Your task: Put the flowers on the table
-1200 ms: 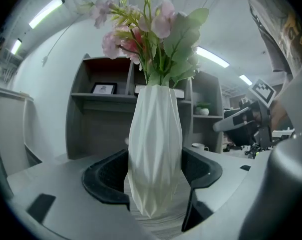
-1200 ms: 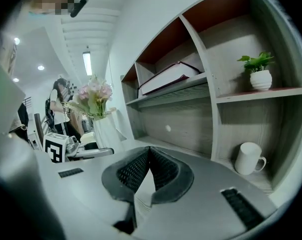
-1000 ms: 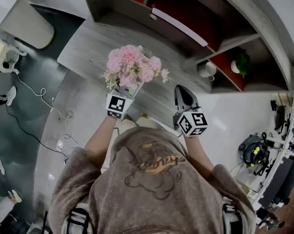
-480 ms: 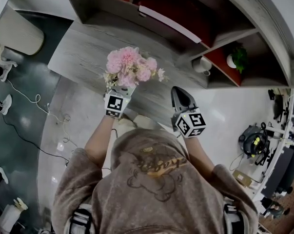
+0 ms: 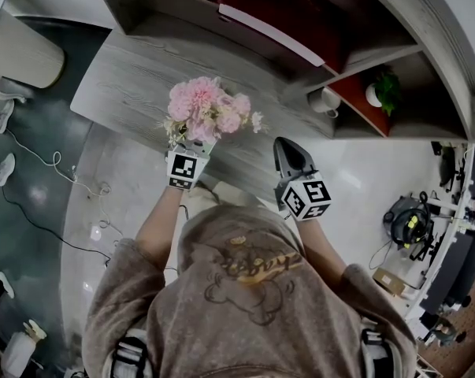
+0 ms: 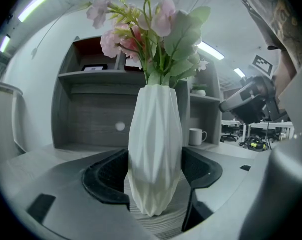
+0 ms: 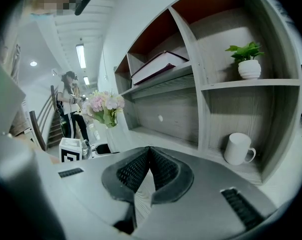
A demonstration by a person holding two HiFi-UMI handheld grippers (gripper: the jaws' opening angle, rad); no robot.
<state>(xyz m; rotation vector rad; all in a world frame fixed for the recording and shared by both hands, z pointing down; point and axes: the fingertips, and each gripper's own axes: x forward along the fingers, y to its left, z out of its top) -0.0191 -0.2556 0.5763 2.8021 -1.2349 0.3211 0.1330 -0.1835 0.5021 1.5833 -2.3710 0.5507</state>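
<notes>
Left gripper view: we look along the left gripper (image 6: 156,180). Its two dark padded jaws are clamped on the lower body of a white faceted vase (image 6: 155,134), one jaw on each side. The vase stands upright. Its narrow base is right at the wood-grain top of the table (image 6: 163,226), but we cannot tell whether it quite touches. Pink flowers (image 6: 140,21) with green leaves rise from the vase mouth to the upper edge of the view. Behind them stands a grey shelf unit (image 6: 90,76), with a white mug (image 6: 195,136) in a lower compartment to the right.

Head view: from above, the pink bouquet hides the left jaws and sits over the near part of the grey table. The left gripper's marker cube (image 5: 183,170) is just below the blooms, toward the person holding it. The right gripper (image 5: 284,144) is to the right of the flowers and apart from them. It is over the table's near edge and points toward the shelves. The person wears a brown sweatshirt (image 5: 245,290).

Right gripper view: we see this gripper's jaws closed tip to tip, with nothing between them. Beyond them, the mug stands in the lower right compartment. A potted plant (image 7: 245,59) in a white pot stands on the shelf directly above it. A closed book (image 7: 158,64) lies on a higher shelf further left. The flowers and vase appear small at the left, with the left gripper's cube just beside them. A second person (image 7: 70,106) stands far behind, near a staircase.
</notes>
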